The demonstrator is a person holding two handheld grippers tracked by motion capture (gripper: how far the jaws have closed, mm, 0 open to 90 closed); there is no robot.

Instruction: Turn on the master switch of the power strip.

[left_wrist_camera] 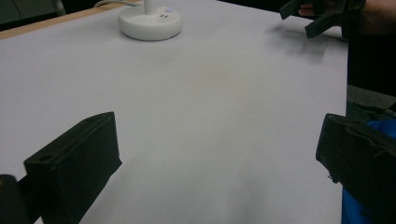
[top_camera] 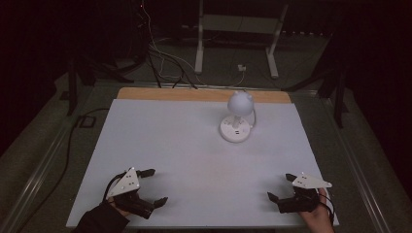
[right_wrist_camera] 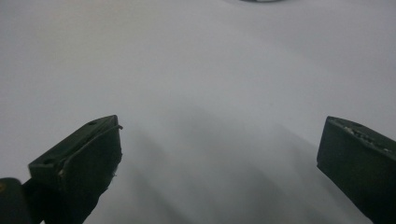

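Observation:
A small white desk lamp [top_camera: 236, 118] with a round head and a round base stands at the back right of the white table [top_camera: 184, 145]; its base [left_wrist_camera: 149, 21] also appears at the top of the left gripper view. My left gripper [top_camera: 156, 186] rests near the front left edge, open, with nothing between its jaws. At the front right my right gripper [top_camera: 280, 187] is open too and empty. The left gripper view shows the right gripper [left_wrist_camera: 310, 16] far off, at the top right. Bare table lies between the jaws in both gripper views.
A wooden strip [top_camera: 204, 94] borders the table's far edge. Beyond it are cables [top_camera: 160, 63] on the floor and the white legs of a stand [top_camera: 238, 43]. The room around is dark.

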